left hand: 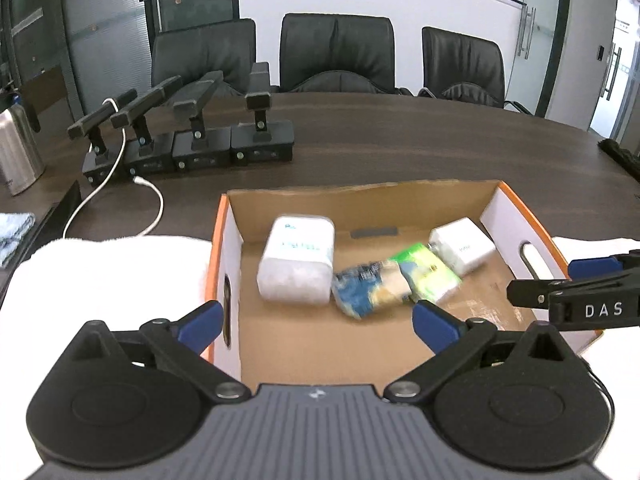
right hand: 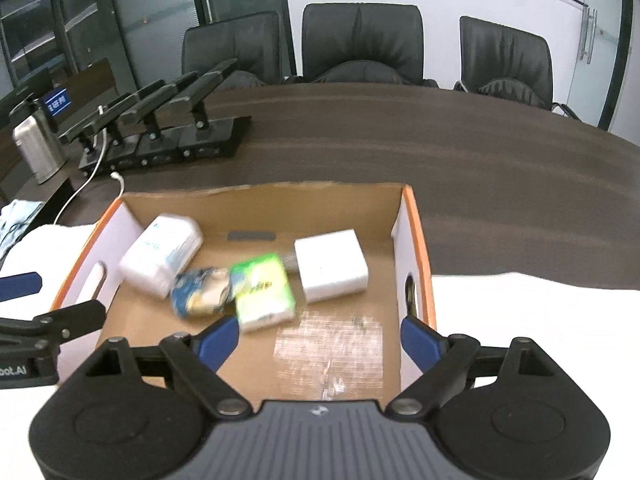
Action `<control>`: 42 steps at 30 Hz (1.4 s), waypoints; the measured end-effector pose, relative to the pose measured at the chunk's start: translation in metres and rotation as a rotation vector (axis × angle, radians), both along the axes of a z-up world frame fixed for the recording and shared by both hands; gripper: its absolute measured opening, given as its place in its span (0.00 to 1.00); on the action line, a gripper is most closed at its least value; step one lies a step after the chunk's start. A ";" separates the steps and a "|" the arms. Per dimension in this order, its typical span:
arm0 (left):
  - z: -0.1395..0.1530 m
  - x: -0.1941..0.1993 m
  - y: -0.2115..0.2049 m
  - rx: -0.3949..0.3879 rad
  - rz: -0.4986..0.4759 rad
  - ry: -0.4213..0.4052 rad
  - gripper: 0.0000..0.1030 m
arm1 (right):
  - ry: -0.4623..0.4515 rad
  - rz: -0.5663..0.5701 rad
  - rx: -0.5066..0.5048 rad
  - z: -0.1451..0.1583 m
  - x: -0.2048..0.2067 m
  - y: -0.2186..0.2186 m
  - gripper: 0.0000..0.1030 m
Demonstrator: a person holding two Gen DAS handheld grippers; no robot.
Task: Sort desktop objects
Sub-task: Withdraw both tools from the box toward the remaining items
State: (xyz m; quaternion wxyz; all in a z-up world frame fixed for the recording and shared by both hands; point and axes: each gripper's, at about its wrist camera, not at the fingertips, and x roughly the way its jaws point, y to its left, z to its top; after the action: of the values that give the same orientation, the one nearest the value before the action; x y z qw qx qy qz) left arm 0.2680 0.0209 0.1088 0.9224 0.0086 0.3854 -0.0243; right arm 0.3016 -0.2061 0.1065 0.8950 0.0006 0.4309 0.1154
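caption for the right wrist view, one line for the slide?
Right tool open and empty above a cardboard box holding a white box, green tissue pack, blue packet and white pack.

Four packs in box (left hand: 524, 220) on table (left hand: 400, 140); microphone stands (left hand: 192, 136) behind box, left

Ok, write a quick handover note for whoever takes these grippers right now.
Left gripper: open, empty, over the box's near edge.
Right gripper: open, empty, over the box too.
In the box: tissue pack, blue packet, green pack, white block.
Done: four items boxed.
Left: no loose items show on the white cloth; check outside these views before stopping.
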 end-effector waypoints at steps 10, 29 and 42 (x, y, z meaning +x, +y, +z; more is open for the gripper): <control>0.001 -0.058 0.009 -0.054 -0.013 -0.041 1.00 | -0.012 0.050 0.058 0.000 -0.060 -0.009 0.85; -0.049 -0.220 0.052 -0.185 -0.082 -0.070 1.00 | -0.043 0.152 0.048 -0.032 -0.237 -0.056 0.85; -0.052 -0.225 0.033 -0.127 -0.220 -0.165 1.00 | -0.195 0.062 -0.192 -0.043 -0.299 -0.099 0.85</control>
State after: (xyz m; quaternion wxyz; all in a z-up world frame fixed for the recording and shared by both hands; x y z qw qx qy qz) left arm 0.0426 0.0534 0.0571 0.9413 -0.0054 0.3029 -0.1487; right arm 0.0026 -0.3052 0.0630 0.9245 -0.1095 0.3509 0.1009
